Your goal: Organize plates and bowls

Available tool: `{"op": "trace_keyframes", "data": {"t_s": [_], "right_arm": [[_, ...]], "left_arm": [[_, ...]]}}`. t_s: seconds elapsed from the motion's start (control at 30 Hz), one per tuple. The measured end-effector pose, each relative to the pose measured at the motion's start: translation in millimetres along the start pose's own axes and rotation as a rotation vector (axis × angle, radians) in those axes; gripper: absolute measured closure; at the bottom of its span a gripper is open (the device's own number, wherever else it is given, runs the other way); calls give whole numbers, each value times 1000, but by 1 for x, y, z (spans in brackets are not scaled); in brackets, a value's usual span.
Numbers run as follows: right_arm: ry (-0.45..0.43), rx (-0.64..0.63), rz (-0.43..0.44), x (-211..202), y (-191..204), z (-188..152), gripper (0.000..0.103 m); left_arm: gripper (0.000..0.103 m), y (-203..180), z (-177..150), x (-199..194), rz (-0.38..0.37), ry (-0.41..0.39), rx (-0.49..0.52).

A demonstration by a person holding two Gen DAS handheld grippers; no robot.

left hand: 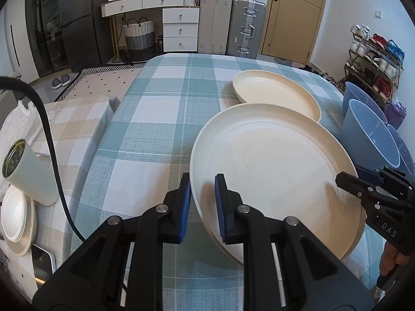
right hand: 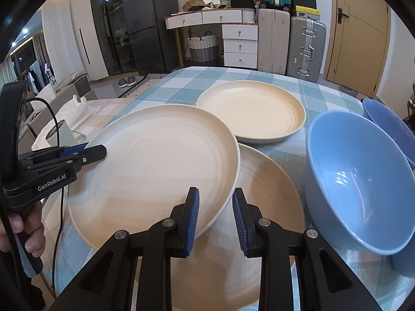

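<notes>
Over the checked desk (right hand: 181, 77), you've got one cream plate (right hand: 155, 165) lifted and tilted, carried between both grippers. Left gripper (left hand: 203, 207): fingers clenched on the plate's near-left rim, rim squarely between the blue pads. Right gripper (right hand: 215, 223): fingers pinched on the opposite rim, left pad on the plate's inner face, right pad under the lip.

Under the held plate sits a second plate (right hand: 272, 207), flat on the desk, partly covered. A third plate (right hand: 251, 114) lies farther back, apart from both. Two blue bowls on the right: big one (right hand: 358, 181) just beside the lower plate, another (right hand: 389, 121) behind it, mostly cut off.

My read: you're mid-stacking, plates first, bowls not yet nested. Whether the carried plate is bound for the lower plate or the far one, I can't tell.

Next move calls for:
- level the plate before lowering, it's tilted now
- centre it over the target rim, so it nests rather than rides the edge
- watch the near bowl on the right, clearance looks tight
- release both sides together once it's seated
</notes>
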State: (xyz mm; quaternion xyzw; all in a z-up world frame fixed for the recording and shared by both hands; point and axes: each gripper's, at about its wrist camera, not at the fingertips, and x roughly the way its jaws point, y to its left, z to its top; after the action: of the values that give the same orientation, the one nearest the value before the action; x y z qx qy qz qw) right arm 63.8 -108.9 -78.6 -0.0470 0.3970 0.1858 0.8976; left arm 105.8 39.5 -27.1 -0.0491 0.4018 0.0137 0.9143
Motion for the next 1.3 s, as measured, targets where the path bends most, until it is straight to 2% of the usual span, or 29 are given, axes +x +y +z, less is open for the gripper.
{"op": "trace_keyframes", "data": {"t_s": [0.37,0.9,1.03,1.3], "right_arm": [[4,37,-51,-16,-18,-22,76],[-2,67,-144,-29,-37,-36,76],[5,81,-145,-30,-44,-39,76],[23,51,-180,-23,-41,-46,76]], "left_arm": [[88,-29,-6,-1,-14,-11,67],[88,-64,-8,2,-29,-25,140],[88,-74,-10,3,-2,-33,180],[88,-78,-14,8,4,-20,206]]}}
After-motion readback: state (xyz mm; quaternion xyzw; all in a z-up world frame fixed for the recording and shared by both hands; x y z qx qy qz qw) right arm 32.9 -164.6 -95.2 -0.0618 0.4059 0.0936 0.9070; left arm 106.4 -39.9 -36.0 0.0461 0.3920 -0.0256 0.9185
